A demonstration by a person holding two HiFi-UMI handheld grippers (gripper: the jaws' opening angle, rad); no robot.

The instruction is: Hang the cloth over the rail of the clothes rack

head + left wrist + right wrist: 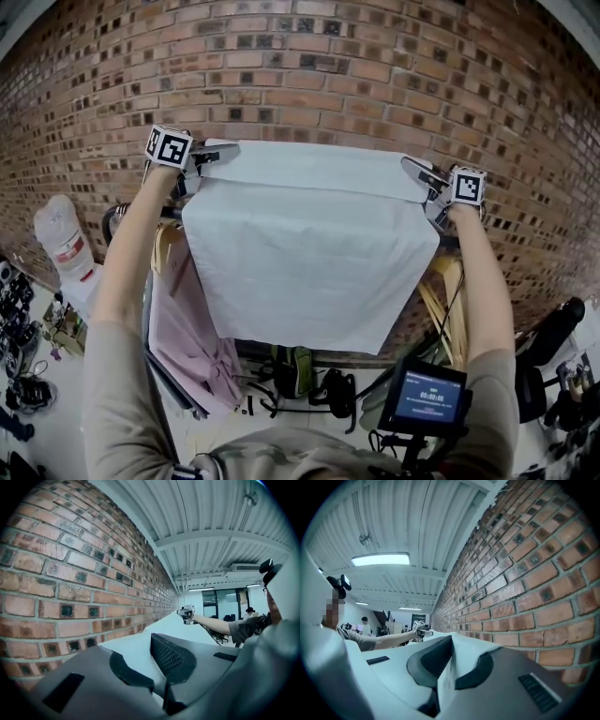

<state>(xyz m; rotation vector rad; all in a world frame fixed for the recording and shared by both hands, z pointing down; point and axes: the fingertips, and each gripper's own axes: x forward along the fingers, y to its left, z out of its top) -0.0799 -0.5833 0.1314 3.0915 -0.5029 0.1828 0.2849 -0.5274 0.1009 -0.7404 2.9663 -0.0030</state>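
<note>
A red brick wall [309, 66] fills the back. Before it a white cloth [309, 253] is stretched wide at the top of the clothes rack [450, 291], its top edge pulled flat towards the wall and its front hanging down. Both bare arms reach forward nearly straight, spread as wide as the cloth. A pink garment [192, 328] hangs lower left. The left gripper [217, 154] and right gripper [419, 175] point about level, each clamped tight on an upper corner.

- Grey shells and dark, curved jaws on the left gripper [217, 153] and right gripper [419, 174].
- Each carries a white cube [169, 146] with black square markers.
- Short grey sleeves [117, 394].
- Black head camera [267, 567].
</note>
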